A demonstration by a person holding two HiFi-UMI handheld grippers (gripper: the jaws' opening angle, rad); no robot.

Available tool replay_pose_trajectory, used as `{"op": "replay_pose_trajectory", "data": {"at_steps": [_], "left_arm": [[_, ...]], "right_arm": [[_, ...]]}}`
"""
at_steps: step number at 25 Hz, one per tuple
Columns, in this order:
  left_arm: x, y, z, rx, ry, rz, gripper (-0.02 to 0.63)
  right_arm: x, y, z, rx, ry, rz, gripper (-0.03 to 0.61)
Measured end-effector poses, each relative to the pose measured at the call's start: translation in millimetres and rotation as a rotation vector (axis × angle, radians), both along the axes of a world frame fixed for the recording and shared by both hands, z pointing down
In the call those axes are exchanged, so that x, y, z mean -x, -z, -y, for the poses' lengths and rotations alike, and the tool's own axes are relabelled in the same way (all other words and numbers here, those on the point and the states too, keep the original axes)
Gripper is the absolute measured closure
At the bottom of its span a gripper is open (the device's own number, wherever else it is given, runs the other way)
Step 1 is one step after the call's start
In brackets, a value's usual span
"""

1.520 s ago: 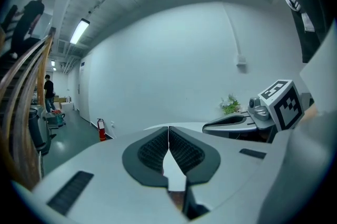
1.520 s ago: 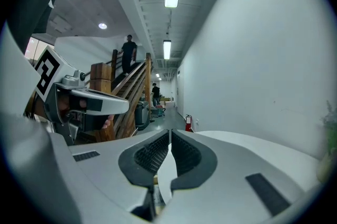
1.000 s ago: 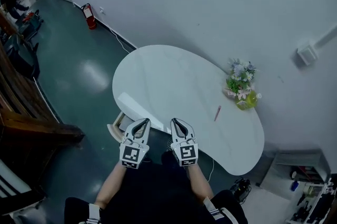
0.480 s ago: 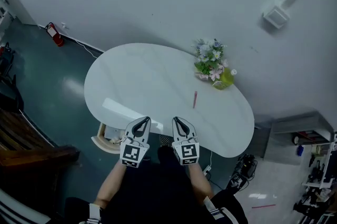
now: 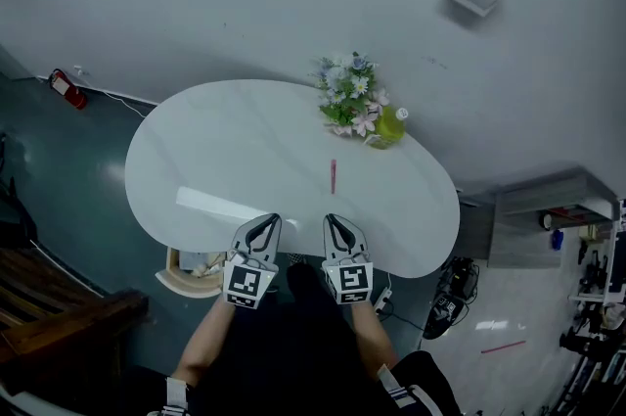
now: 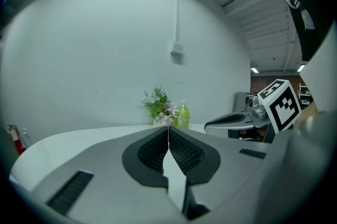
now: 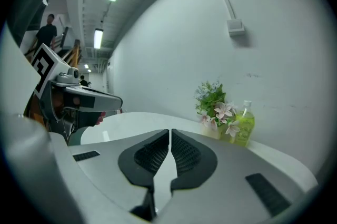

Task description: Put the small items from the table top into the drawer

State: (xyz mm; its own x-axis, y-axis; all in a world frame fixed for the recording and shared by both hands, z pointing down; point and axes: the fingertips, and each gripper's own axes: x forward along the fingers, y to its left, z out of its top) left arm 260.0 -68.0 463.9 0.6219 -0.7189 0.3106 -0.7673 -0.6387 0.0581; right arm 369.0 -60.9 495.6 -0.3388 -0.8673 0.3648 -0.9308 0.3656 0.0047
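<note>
A thin pink pen (image 5: 333, 175) lies on the white oval table (image 5: 245, 160), near its far right part. My left gripper (image 5: 266, 223) and right gripper (image 5: 334, 222) hover side by side over the table's near edge, both shut with nothing between the jaws. An open drawer (image 5: 193, 264) with small items inside juts out below the table's near left edge, left of my left gripper. In the left gripper view the tips (image 6: 168, 128) meet, and the same holds for the right gripper (image 7: 170, 131).
A bunch of flowers (image 5: 344, 99) and a yellow-green bottle (image 5: 387, 127) stand at the table's far edge against the wall. A red fire extinguisher (image 5: 64, 85) sits on the floor at far left. Shelving and cables lie at right.
The view has swung to the right, so the table now sits centred ahead of me. Both grippers kept their pose and stayed shut. The pen now lies straight beyond the right gripper.
</note>
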Motion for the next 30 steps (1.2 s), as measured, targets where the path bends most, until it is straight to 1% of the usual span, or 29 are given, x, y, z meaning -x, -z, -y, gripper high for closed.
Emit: {"op": "replay_pose_trajectory", "data": {"at_steps": [7,16,23,30], "left_arm": [[-29.8,-22.9,23.6,0.044,-0.043,0.012,0.594],[-56.7,-58.1,61.2,0.115,-0.053,0.028,0.594],[-68.5,-84.5,86.6,0.163,-0.046,0.042,0.594],[-71.5,-107.9,107.0,0.202,-0.022,0.048,0.594]], "right_arm": [[-23.0,-24.1,19.2,0.054,-0.026,0.014,0.54],[-52.1,-66.7,57.7,0.121,-0.04,0.008,0.54],[-64.5,-92.9,88.9,0.166,-0.029,0.014,0.54],[-66.1,-119.8,110.6,0.204,-0.008,0.029,0.54]]}}
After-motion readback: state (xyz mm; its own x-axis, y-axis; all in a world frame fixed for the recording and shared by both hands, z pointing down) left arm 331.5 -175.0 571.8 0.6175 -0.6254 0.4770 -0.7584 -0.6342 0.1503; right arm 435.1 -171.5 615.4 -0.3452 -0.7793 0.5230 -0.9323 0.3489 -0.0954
